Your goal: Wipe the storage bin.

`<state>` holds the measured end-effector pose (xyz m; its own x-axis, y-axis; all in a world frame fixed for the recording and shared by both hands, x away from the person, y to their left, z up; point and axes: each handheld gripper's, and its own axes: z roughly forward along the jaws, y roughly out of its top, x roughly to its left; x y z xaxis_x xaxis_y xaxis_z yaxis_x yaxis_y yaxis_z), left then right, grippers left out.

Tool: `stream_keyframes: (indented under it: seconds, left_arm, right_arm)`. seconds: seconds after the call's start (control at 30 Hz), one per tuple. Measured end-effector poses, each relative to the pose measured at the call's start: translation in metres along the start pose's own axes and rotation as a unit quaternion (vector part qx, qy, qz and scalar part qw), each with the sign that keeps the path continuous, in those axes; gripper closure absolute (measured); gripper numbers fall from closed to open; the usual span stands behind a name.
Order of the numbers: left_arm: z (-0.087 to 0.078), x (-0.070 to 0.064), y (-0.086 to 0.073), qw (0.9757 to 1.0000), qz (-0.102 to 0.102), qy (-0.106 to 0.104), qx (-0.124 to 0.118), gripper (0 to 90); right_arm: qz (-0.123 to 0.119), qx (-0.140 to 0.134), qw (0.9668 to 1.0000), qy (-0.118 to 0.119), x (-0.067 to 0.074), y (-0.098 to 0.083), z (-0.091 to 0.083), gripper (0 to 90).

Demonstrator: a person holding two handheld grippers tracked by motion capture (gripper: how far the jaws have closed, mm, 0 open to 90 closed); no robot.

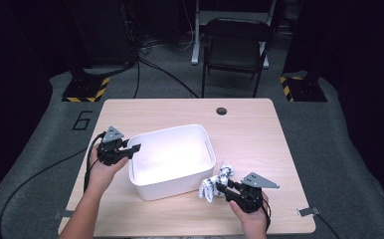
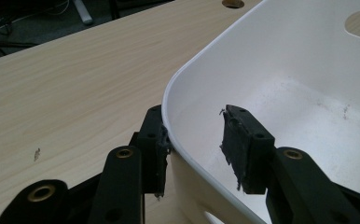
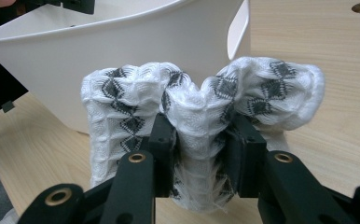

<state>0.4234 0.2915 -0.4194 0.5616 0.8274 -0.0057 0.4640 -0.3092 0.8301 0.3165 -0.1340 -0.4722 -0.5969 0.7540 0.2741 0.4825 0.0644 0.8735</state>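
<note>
Cut off by the right edge of the left gripper view: the far half of the white rectangular plastic bin [image 2: 308, 93], with only part of its handle slot showing. Hidden behind the bin's near wall there: the lower part of the outer pad. In the right gripper view, pinched middle of the white knitted cloth with black diamond pattern [image 3: 197, 107] buried between the black jaws; lower end lost past the bottom edge.

A black folding chair [image 1: 236, 47] stands beyond the wooden table [image 1: 249, 134] (two yellow-striped stand bases [image 1: 84, 89] flank it).
</note>
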Motion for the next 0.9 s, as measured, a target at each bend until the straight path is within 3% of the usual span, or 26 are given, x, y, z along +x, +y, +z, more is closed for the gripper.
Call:
stream_keyframes:
  seconds: [0.17,0.37,0.5,0.7,0.9]
  left_arm:
    - [-0.008,-0.007,-0.005,1.0,0.003,-0.007,-0.003,59.7]
    - [-0.016,-0.019,-0.009,0.9995,0.023,-0.018,0.006,59.2]
    - [-0.021,-0.027,-0.011,0.9995,0.027,-0.009,0.013,59.1]
    - [-0.029,-0.032,-0.016,0.9995,0.028,0.002,0.016,58.8]
    - [-0.037,-0.033,-0.017,0.9997,0.022,-0.001,0.013,58.1]
  right_arm:
    - [-0.006,0.001,1.0,0.0,0.0,0.0,-0.001,66.3]
    - [-0.006,-0.011,0.9999,0.0,0.0,0.005,-0.003,66.2]
    - [-0.011,-0.016,0.9998,-0.001,-0.002,0.011,-0.005,66.1]
    - [-0.06,-0.008,0.9982,-0.001,-0.001,0.018,-0.002,66.0]
    - [-0.031,0.01,0.9991,0.025,-0.01,0.014,0.008,65.0]
